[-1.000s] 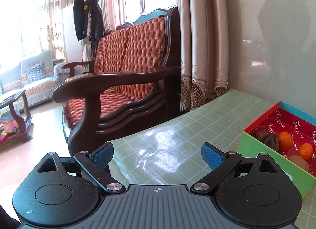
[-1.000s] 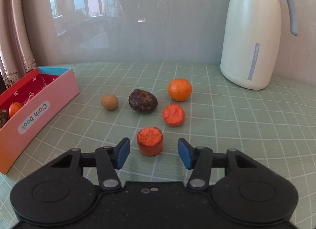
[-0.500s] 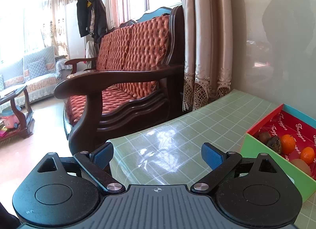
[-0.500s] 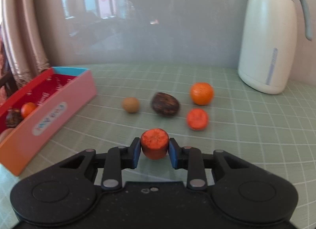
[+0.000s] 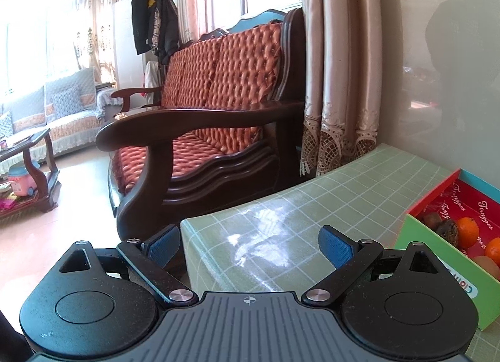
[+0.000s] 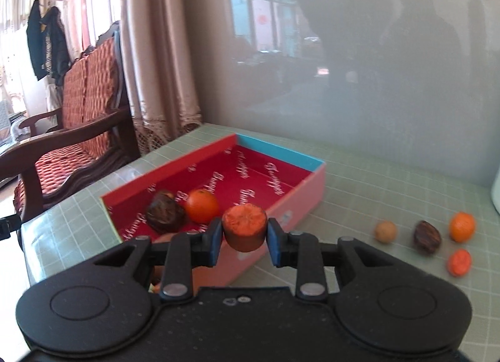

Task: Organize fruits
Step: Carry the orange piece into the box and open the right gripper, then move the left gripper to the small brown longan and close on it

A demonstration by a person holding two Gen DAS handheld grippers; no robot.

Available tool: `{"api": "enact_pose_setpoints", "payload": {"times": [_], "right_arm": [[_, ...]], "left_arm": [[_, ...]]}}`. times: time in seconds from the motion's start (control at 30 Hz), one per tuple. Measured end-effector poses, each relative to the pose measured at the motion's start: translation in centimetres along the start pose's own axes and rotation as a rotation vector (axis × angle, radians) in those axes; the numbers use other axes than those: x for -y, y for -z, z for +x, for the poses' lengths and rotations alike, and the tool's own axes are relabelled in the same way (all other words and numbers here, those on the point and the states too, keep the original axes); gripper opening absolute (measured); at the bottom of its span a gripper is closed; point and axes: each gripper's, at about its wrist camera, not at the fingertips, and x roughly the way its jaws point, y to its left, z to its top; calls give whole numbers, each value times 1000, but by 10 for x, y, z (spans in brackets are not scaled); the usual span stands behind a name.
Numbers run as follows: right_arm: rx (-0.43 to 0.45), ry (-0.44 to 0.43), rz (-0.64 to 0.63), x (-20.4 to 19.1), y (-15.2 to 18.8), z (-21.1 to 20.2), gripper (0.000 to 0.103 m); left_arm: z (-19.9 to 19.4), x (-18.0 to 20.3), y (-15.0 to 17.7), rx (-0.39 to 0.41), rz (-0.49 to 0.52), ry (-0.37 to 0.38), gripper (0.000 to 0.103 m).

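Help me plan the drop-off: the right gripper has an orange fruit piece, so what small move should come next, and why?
Probably carry it forward over the red-lined box and open. The right gripper is shut on the cut orange piece, which seems to hang near the box's pink side wall, and other fruit already lies inside. The left gripper is open and idle.

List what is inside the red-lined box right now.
In the right wrist view the box holds a dark brown fruit touching an orange. The right gripper, shut on an orange fruit piece, hides the box's near corner.
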Motion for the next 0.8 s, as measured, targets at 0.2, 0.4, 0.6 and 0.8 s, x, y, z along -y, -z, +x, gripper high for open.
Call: {"api": "enact_pose_setpoints", "payload": {"times": [0.2, 0.4, 0.6, 0.8], "right_arm": [[-22, -46, -14, -12, -3, 16, 29], [-39, -57, -19, -16, -1, 24, 33], [-7, -42, -1, -12, 0, 14, 34], [53, 67, 54, 13, 1, -14, 59]], "left_arm": [[6, -18, 0, -10, -39, -47, 95], [12, -30, 1, -15, -64, -101, 95], [10, -22, 2, -21, -51, -73, 95], [-5, 5, 3, 13, 9, 0, 95]]}}
